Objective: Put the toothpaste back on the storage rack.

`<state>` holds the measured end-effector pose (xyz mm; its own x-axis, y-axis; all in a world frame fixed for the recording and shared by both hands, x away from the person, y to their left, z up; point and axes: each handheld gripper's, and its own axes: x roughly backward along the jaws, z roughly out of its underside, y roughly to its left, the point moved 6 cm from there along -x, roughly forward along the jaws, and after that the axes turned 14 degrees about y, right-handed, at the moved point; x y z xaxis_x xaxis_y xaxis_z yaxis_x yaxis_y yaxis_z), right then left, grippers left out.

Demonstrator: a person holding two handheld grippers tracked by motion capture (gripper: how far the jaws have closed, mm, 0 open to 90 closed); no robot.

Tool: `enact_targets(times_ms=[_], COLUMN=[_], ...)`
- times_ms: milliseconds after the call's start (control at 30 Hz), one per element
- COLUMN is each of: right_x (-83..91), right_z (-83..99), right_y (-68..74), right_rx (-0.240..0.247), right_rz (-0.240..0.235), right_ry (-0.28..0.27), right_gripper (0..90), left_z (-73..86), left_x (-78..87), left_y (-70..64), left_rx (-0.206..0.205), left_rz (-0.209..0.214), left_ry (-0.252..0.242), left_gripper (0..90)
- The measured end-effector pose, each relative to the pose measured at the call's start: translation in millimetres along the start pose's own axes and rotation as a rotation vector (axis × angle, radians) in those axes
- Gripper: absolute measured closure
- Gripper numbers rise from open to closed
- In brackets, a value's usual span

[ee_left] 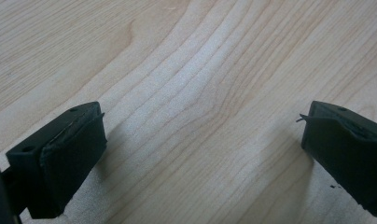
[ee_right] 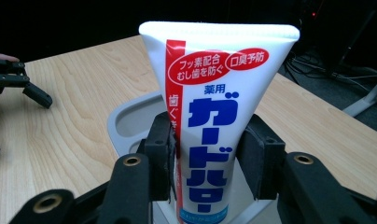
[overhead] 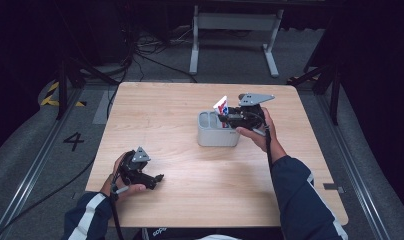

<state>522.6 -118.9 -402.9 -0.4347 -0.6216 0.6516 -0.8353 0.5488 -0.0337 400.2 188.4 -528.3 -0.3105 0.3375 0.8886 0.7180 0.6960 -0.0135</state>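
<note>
So the right gripper [ee_right: 207, 158] has its fingers [ee_right: 161, 149] pinching a white toothpaste tube [ee_right: 214, 116], one pad on each side of the lower part of the tube. The tube stands upright between them, flat crimped end on top, with red and blue print facing the right gripper view's camera. Its bottom end sits down inside a grey holder [ee_right: 130, 114], right behind and below the fingers, and that holder has a few compartments; I can't tell exactly which one the tube is in. From the high view the same gripper [overhead: 225, 119] is over the right end of the holder [overhead: 210, 136], with the tube [overhead: 221, 106] sticking up out of it and tilted a bit, and the person's right hand [overhead: 257, 131] wrapped around the gripper body.

The left gripper [ee_left: 203, 140] is the lazy one here: fingers [ee_left: 70, 154] spread wide apart with nothing between them, just bare wood of the table [ee_left: 186, 60] under and ahead of them. In the high view it [overhead: 159, 178] sits low near the front left part of the table [overhead: 190, 200], held in the left hand [overhead: 122, 182], well apart from the holder and the tube.
</note>
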Motion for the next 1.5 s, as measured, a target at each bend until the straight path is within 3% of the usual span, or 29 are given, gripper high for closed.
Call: enact_targets(times_ms=[333,667,767,867,1500], right_x=[-11.4,-17.5,-15.4,-5.7,9.8], right_z=[3.2,16.0,15.7,9.5,10.6], right_y=[3.9,-1.3,-3.2,-4.8,0.1], right_rx=[0.007,0.002,-0.014,-0.041,0.007], right_rz=[-0.002,0.017,0.013,-0.003,0.053], right_ry=[0.045,0.139,0.117,0.055,0.102], right_gripper=[58.9,53.9,54.8,56.6,46.9], left_z=[0.2,0.2,0.2,0.2,0.2], left_x=[0.1,0.2,0.2,0.1,0.2], left_y=[0.2,0.2,0.2,0.2,0.2], left_rx=[-0.001,-0.001,0.000,-0.001,-0.001], left_rz=[-0.003,-0.003,-0.003,-0.003,-0.003], left_ry=[0.001,0.001,0.001,0.001,0.001], left_gripper=[0.2,0.2,0.2,0.2,0.2])
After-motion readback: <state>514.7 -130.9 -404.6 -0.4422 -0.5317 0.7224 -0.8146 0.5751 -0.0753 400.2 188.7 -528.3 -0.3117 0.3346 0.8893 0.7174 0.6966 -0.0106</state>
